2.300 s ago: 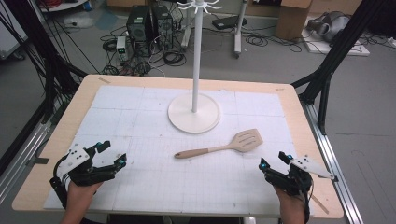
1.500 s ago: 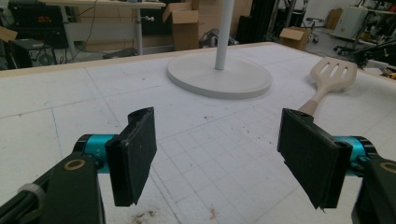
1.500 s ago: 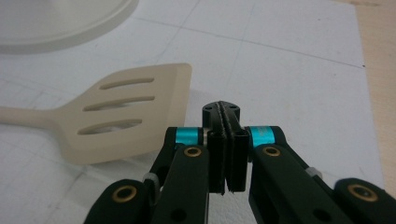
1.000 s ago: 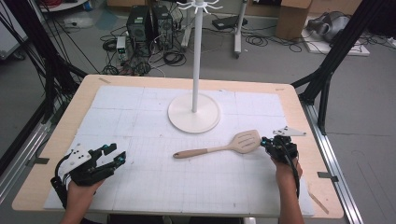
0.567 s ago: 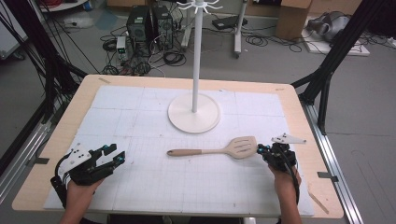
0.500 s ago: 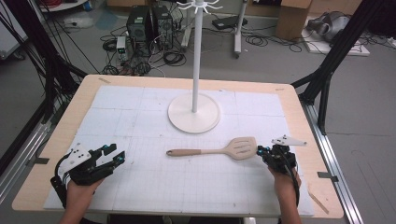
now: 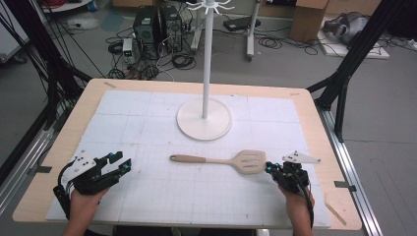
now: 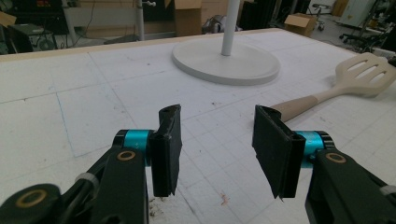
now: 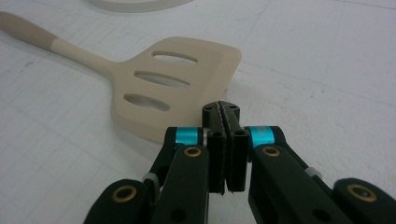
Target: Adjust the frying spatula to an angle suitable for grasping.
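Note:
A beige slotted spatula [image 7: 221,161] [image 9: 173,84] lies flat on the white gridded mat [image 7: 162,201], handle pointing left. My right gripper [image 7: 269,168] [image 9: 221,108] is shut with nothing held, its tips at the right edge of the spatula's blade. Whether the tips touch the blade I cannot tell. My left gripper [image 7: 121,160] [image 8: 217,121] rests low at the mat's near left, aimed at the spatula's handle [image 8: 299,105]. It is open; its jaws have just been closing a little, with nothing between them.
A white stand with a round base [image 7: 204,119] [image 8: 224,63] and a tall pole rises at the middle back of the mat. The wooden table edge [image 7: 324,132] borders the mat. A thin stick [image 7: 336,210] lies near the front right corner.
The spatula's blade has slid left and toward me, so the spatula now lies nearly level across the mat. My right gripper followed it left and nearer. The left hand stayed put.

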Tool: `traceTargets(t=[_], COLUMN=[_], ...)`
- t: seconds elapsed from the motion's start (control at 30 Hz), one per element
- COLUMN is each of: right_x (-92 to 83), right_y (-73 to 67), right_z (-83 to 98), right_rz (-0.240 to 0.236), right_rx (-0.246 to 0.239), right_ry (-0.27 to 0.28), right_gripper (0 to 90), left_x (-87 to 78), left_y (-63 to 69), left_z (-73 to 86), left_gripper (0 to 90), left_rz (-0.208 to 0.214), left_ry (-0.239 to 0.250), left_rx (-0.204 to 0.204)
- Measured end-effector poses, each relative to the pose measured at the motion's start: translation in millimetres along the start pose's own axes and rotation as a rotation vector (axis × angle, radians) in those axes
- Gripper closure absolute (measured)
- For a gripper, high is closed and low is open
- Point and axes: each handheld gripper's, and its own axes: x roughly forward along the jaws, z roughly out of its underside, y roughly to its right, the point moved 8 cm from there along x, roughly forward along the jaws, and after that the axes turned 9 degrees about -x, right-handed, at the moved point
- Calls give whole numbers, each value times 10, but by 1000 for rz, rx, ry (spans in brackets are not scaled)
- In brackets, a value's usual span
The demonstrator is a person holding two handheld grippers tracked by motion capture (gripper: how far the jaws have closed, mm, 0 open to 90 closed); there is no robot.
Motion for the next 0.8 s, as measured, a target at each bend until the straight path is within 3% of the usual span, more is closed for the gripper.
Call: traceTargets(t=[0.33,0.43,0.57,0.7,0.73,0.8], right_x=[-13,-24,-49,-72,-122,-194], right_y=[-122,-193,-327,-342,-315,-280], right_z=[44,43,14,-11,-45,-72], right_rz=[-33,-48,-72,-66,-39,-13], right_rx=[0,-5,-32,-42,-41,-22], right_ry=[3,4,11,24,50,79], right_gripper=[893,894,894,892,815,765], left_x=[14,28,81,118,143,187], left_y=[-20,-22,-58,-84,-103,-110], left_z=[20,40,113,96,75,59], left_gripper=[545,624,721,770,801,825], left_rz=[-14,-20,-53,-64,-71,-79], left_ry=[-16,-31,-96,-85,-77,-94], left_rx=[-1,7,19,-2,-12,-4])
